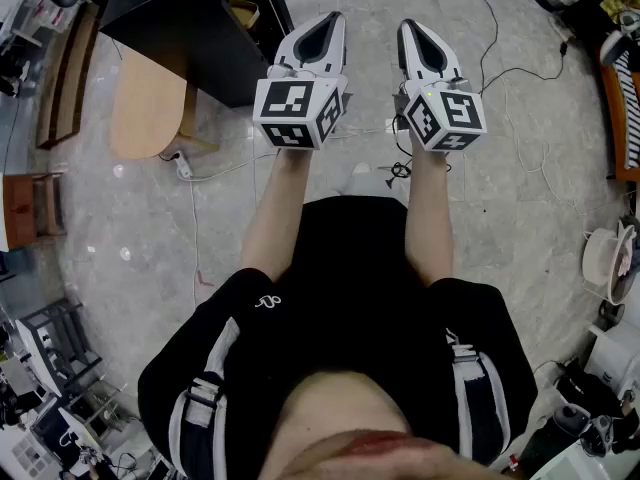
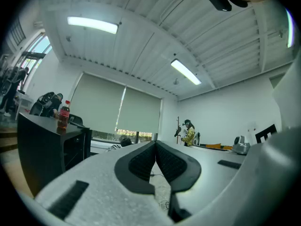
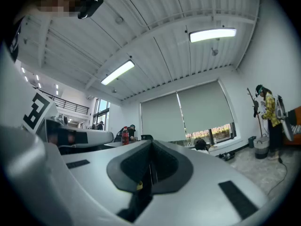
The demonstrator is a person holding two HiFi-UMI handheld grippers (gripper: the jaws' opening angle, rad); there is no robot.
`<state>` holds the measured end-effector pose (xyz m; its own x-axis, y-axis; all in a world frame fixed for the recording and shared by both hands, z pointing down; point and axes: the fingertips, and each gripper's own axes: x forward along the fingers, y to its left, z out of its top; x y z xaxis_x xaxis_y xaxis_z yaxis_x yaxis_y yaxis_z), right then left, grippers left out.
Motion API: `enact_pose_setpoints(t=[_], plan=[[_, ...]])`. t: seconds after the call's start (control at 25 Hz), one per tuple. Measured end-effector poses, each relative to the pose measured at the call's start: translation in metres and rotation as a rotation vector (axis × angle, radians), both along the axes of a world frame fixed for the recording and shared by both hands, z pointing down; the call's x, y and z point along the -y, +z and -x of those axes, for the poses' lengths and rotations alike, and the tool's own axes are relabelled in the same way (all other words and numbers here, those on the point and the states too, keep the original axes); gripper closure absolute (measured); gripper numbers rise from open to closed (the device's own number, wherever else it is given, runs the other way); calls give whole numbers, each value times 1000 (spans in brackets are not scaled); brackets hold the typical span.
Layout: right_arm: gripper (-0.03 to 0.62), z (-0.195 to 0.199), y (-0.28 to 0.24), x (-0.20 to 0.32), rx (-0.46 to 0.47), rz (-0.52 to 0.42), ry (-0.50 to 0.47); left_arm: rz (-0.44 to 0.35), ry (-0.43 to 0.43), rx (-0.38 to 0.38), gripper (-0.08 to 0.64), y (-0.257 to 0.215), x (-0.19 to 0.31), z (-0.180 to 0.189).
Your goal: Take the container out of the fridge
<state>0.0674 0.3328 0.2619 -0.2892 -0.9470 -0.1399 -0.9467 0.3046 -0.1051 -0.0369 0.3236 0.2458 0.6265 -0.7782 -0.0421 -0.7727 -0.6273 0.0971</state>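
No fridge and no container show in any view. In the head view my left gripper point(image 1: 322, 28) and my right gripper point(image 1: 418, 34) are held side by side at arm's length above a grey marble floor point(image 1: 500, 178), pointing away from the body. Each carries its marker cube. In the left gripper view the left gripper point(image 2: 155, 144) has its dark pads closed tip to tip, with nothing between them. The right gripper point(image 3: 150, 145) is likewise shut and empty in the right gripper view. Both point out across a large room.
A black cabinet point(image 1: 190, 18) stands ahead on the left, with a red bottle point(image 2: 63, 115) on it and a light wooden oval table point(image 1: 145, 103) beside it. Cables point(image 1: 500, 58) trail over the floor. A person in yellow point(image 3: 268, 108) stands far off by the wall.
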Motion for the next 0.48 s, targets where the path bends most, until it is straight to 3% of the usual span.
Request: enact_pose_setpoints(t=[0.24,0.48], plan=[[580,-7,4,-1,9,16,12,16,-1,-11,552,9,-1,1],[580,-23,-21,27,7,-32,13,-60,-67,-65,552,-20,30,7]])
